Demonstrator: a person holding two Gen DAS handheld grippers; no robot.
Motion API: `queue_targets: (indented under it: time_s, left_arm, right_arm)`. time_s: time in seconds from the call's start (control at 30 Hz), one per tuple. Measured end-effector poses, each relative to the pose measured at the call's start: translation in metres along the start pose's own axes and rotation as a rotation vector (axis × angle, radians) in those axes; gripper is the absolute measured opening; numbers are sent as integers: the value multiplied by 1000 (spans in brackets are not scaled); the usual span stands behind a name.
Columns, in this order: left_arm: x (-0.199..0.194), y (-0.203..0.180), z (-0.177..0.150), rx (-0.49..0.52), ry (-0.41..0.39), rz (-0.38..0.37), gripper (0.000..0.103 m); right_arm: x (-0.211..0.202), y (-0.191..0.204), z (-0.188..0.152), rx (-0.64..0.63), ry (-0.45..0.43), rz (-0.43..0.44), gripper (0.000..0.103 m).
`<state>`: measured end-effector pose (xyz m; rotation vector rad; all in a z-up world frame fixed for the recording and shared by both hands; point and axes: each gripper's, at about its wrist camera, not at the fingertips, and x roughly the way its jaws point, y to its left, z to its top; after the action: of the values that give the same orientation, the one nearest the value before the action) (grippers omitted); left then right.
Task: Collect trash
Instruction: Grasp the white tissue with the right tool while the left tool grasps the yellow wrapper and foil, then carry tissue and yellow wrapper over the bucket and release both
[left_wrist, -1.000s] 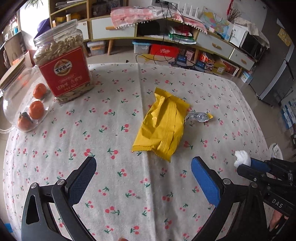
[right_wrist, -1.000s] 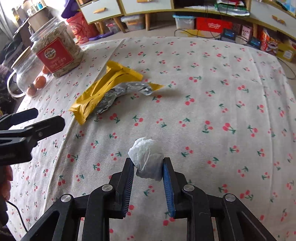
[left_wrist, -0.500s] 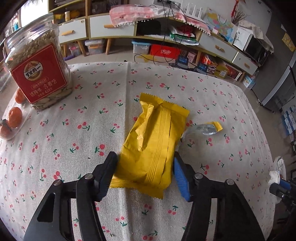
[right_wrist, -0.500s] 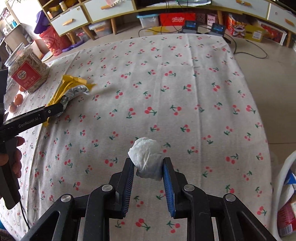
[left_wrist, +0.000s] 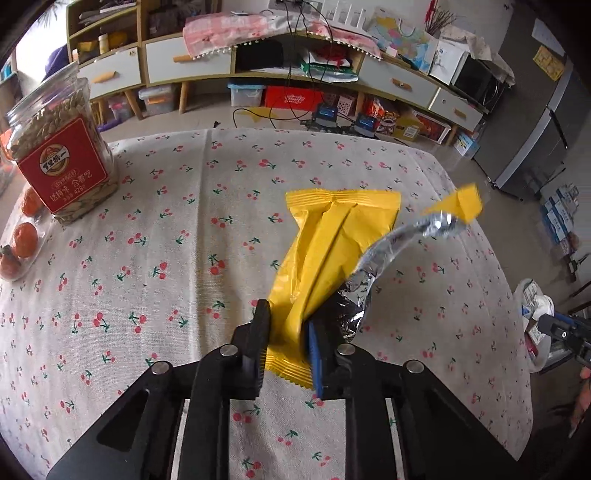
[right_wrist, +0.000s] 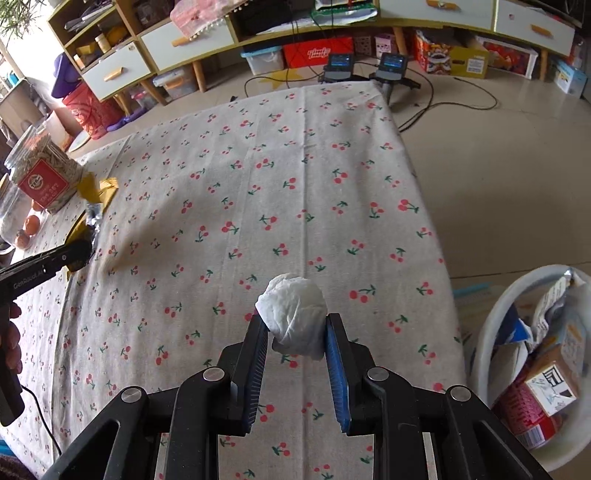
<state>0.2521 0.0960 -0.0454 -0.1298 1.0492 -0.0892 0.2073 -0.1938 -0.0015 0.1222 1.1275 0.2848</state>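
The left gripper (left_wrist: 286, 338), wide open a second ago, now pinches the yellow wrapper (left_wrist: 325, 251), apparently lifted off the cherry-print worktop (left_wrist: 166, 258). The right gripper (right_wrist: 297, 345) still clamps the tissue ball (right_wrist: 293, 314). Both pieces can go to the trash basket (right_wrist: 480, 332) beyond.

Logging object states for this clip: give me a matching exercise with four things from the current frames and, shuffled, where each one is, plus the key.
Things:
1. yellow snack wrapper
2. crumpled white tissue
3. seed jar with red label
4. white bin

Places:
A. on the floor beside the table, holding trash
B. pinched in the right gripper
C. standing on the cherry-print tablecloth, far left
D. pinched in the left gripper, raised off the cloth

Pairs: 1-D, 2-B, 3-C, 4-A
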Motion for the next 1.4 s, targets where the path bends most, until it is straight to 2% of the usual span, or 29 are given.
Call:
queue_targets:
  time_s: [0.37, 0.7, 0.9, 1.07, 1.27, 1.4]
  left_arm:
    - [-23, -73, -27, 126, 8, -59, 12]
    - [-49, -176, -52, 279, -19, -186, 12]
    - [-34, -231, -60, 291, 28, -276, 12]
    - [-19, -277, -57, 311, 77, -342, 12]
    - [-4, -329, -55, 373, 110, -402, 12]
    - [13, -347, -52, 348, 148, -427, 12]
  right_arm:
    - [-47, -75, -21, 139, -44, -30, 28]
    - [-81, -164, -50, 290, -51, -88, 29]
    - [-85, -208, -64, 368, -36, -127, 31]
    - [-85, -230, -75, 437, -18, -115, 31]
    - [-92, -242, -82, 466, -19, -99, 31]
    - [-96, -247, -86, 476, -25, -97, 31]
